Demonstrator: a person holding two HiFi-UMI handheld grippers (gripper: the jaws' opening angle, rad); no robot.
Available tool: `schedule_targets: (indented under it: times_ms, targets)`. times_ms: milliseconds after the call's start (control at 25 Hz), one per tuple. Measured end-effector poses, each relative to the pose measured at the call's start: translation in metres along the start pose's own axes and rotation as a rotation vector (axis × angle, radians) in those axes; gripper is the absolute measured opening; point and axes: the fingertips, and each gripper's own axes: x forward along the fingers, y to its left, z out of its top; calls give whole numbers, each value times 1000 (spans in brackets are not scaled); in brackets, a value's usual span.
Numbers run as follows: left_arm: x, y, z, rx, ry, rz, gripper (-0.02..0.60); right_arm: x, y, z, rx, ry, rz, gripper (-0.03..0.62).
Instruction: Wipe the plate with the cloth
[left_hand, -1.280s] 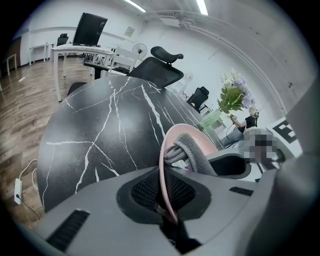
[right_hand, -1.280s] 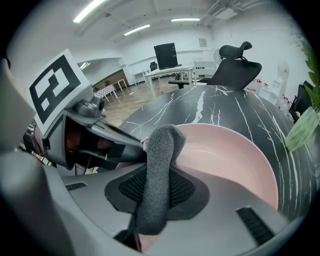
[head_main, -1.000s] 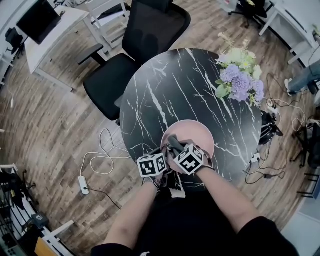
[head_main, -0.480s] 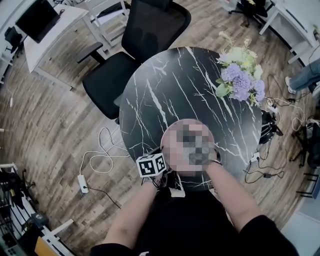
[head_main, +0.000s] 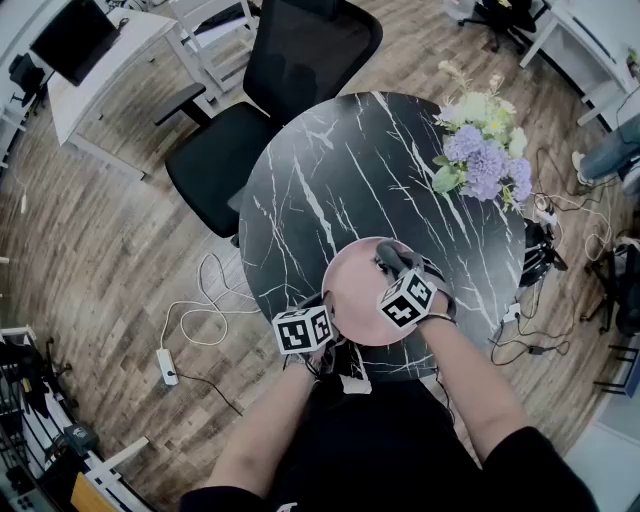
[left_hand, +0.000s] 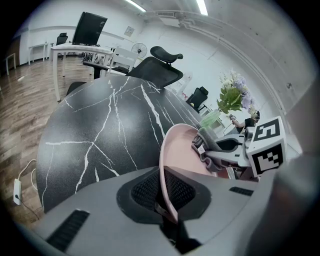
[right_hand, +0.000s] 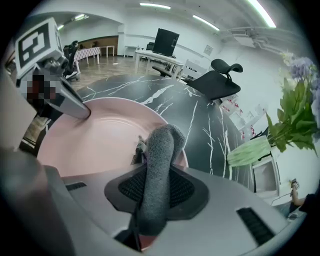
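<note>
Looks like an open office. Shown by white desks (head_main: 95, 95) carrying a dark monitor (head_main: 75, 40), black swivel chairs (head_main: 290, 60) with headrests, long ceiling strip lights (left_hand: 202, 6), and a power strip (head_main: 166, 369) with loose cables (head_main: 205, 300) on the wood-plank floor (head_main: 90, 250). Also 1 round black marble table (head_main: 350, 170) with a vase of flowers (head_main: 480, 155).

We see the pink round plate (head_main: 352, 292) at the 6 o'clock edge of the surface (head_main: 330, 180), w/ its rim clamped at approx. 8 o'clock by the left gripper (head_main: 328, 308). The grey folded cloth (head_main: 392, 258), pinched in the right gripper (head_main: 395, 270), presses on the plate's inside at approx. 2 o'clock.
</note>
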Motion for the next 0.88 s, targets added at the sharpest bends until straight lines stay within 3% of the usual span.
schedule_targets:
  times_ms: [200,520,600,800,880]
  targets:
    - [0,0,-1,-2,-3,2,33,-1,-7,-5,-57,-7,-101,109]
    - [0,0,0,-16,-19,14,34,-10,-16,-12,9,-50,-162,109]
    - [0,1,1,-23,-25,15,32,-14,-17,-15,82,-61,-152,109]
    - [-1,0,1,-27,-31,25,32,-24,-16,-22,448,-108,-48,109]
    - [0,-1,0,-29,-32,25,32,-24,-11,-25,537,-122,-9,109]
